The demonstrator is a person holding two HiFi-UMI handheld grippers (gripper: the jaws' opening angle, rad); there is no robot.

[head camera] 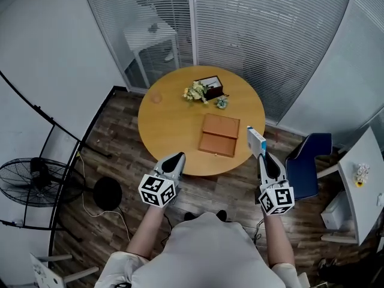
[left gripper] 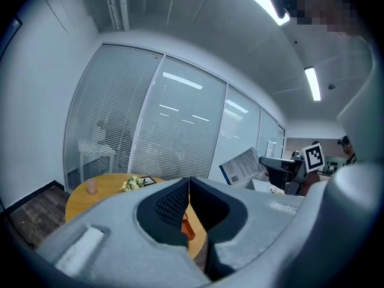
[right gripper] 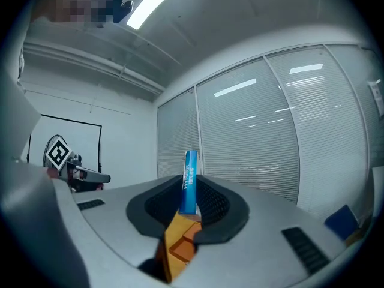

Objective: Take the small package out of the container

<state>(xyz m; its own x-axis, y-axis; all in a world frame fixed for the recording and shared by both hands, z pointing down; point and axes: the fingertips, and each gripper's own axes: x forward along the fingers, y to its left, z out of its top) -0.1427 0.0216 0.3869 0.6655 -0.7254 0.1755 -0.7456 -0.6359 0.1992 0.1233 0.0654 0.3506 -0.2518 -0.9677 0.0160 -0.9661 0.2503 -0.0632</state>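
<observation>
The container, a flat open wooden box (head camera: 219, 135), lies on the round wooden table (head camera: 168, 125). My right gripper (head camera: 262, 155) is shut on the small white-and-blue package (head camera: 256, 141) and holds it above the table's right edge, clear of the box. In the right gripper view the package (right gripper: 189, 182) stands upright between the pads, and the orange box (right gripper: 180, 245) shows below. My left gripper (head camera: 178, 156) hovers at the table's near edge, shut and empty. In the left gripper view its jaws (left gripper: 187, 188) meet, with the package (left gripper: 245, 165) off to the right.
At the table's far side lie a small bunch of flowers (head camera: 196, 91), a dark framed item (head camera: 211, 87) and a little bluish object (head camera: 222, 102). A blue chair (head camera: 306, 161) stands to the right, a floor fan (head camera: 36, 182) to the left. Glass walls with blinds curve behind.
</observation>
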